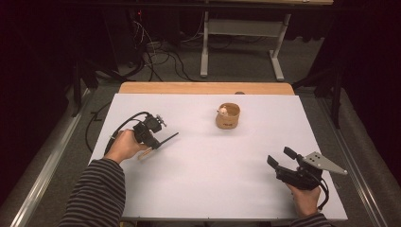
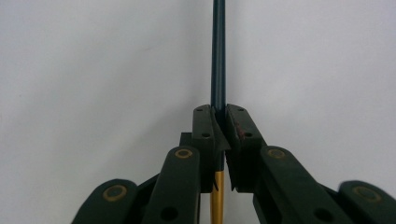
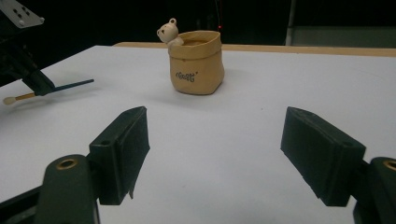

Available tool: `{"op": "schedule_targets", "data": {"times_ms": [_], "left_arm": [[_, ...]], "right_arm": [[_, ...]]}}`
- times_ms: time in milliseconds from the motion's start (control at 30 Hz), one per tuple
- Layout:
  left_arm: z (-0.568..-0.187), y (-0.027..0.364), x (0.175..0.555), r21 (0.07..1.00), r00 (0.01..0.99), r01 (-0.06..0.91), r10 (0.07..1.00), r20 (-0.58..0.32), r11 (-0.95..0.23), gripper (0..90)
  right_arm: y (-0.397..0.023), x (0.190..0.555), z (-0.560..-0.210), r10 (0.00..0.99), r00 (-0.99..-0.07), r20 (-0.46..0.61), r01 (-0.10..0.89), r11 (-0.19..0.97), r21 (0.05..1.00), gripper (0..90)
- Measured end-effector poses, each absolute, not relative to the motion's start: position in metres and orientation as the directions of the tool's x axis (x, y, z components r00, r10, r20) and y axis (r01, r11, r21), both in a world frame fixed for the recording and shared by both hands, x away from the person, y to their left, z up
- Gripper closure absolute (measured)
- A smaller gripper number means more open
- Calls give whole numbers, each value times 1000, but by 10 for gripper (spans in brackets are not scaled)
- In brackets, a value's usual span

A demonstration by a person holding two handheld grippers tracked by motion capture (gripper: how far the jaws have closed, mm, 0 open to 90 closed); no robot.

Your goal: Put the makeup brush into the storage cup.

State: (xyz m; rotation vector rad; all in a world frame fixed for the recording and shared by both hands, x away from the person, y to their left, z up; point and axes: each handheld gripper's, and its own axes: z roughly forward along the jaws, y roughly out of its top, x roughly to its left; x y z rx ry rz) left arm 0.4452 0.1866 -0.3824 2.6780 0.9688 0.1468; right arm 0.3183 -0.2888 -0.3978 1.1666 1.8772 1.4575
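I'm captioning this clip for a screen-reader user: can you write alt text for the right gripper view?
An open gripper hovers low over a white table, its two black jaws wide apart. Beyond them stands a tan pouch with a small toy bear peeking over its rim. At far left, the other gripper holds a thin dark stick.

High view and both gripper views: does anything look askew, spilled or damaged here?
Nothing stands out. The tan pouch-shaped holder with a small bear figure stands upright on the white table. The left gripper is shut on a slim dark-and-yellow pen; the right gripper is open.
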Motion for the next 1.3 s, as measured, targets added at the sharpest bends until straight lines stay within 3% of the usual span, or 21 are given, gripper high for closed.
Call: {"op": "schedule_targets", "data": {"times_ms": [1300], "left_arm": [[-334,140,393,446,879,421,477,15,-790,830]], "right_arm": [[-287,319,-398,839,-528,130,331,62,942,281]]}}
